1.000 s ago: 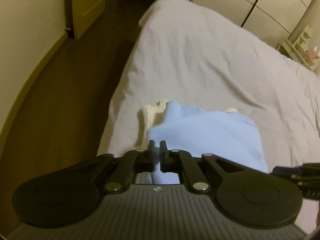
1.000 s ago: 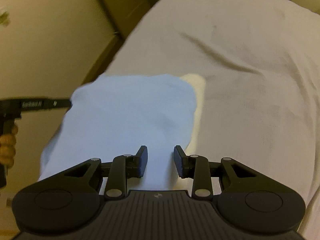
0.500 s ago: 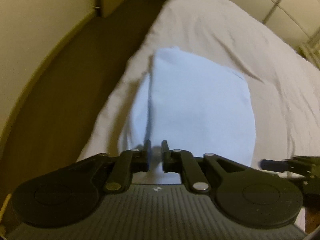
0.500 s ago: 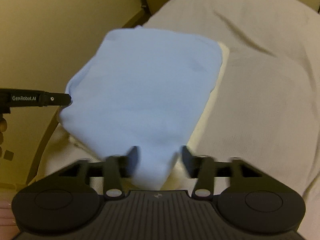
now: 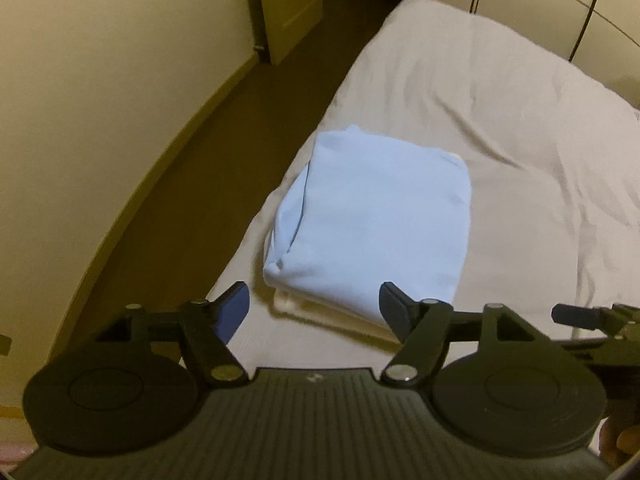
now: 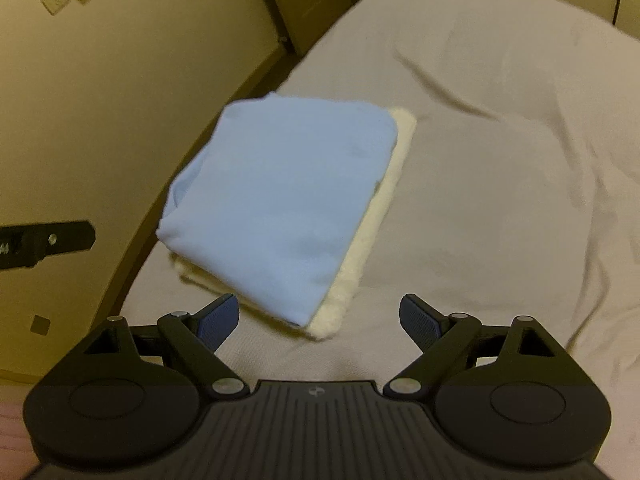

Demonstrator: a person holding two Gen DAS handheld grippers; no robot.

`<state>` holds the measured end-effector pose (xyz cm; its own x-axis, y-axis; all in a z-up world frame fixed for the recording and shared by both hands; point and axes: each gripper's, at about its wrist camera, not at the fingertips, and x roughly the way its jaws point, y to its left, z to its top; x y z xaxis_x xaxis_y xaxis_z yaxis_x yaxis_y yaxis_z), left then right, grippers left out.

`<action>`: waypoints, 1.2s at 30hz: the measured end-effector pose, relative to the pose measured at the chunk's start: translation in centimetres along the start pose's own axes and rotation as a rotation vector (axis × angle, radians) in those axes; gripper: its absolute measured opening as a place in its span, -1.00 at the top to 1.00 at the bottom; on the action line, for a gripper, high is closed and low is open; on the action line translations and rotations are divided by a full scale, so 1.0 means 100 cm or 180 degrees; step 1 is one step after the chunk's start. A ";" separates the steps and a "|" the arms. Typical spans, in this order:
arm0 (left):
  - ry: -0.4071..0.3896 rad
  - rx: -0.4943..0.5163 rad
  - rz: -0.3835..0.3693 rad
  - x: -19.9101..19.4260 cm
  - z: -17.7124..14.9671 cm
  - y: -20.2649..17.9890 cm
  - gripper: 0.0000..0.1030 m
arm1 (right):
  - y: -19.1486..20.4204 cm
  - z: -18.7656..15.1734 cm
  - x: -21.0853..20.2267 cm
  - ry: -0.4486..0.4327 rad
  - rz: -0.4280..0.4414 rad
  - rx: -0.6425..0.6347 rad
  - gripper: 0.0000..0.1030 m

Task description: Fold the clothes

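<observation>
A folded light blue garment (image 5: 376, 216) (image 6: 280, 204) lies on a folded cream garment (image 5: 320, 314) (image 6: 360, 260) near the left edge of the bed. My left gripper (image 5: 314, 306) hovers above and short of the pile, its jaws opening, nothing between them. My right gripper (image 6: 318, 316) also hangs above the pile's near corner, jaws opening wide and empty. In the right wrist view the left gripper's finger (image 6: 60, 240) shows at the left edge. The right gripper's finger (image 5: 580, 316) shows at the right in the left wrist view.
The bed (image 5: 500, 128) (image 6: 500, 160), covered in a wrinkled white sheet, stretches far and right. Dark floor (image 5: 192, 184) and a cream wall (image 5: 100, 100) run along its left side. A door (image 5: 288, 4) stands at the far end, and wardrobe fronts (image 5: 540, 4) at the back right.
Both grippers let go of the blue garment, opened and lifted back from it. The blue garment now rests flat on the cream one.
</observation>
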<state>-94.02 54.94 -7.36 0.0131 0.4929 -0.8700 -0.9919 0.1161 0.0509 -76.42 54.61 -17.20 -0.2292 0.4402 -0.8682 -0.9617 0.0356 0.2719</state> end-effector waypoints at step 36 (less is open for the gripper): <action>-0.0513 -0.1275 0.0826 -0.221 -0.182 -0.222 -0.98 | -0.146 -0.101 -0.229 -0.0488 0.0661 -0.0903 -0.74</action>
<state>-74.53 25.78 1.82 -0.2526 0.5923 -0.7651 -0.9351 -0.3526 0.0357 -58.63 34.90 -5.47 -0.4190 0.5418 -0.7286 -0.9055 -0.3087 0.2911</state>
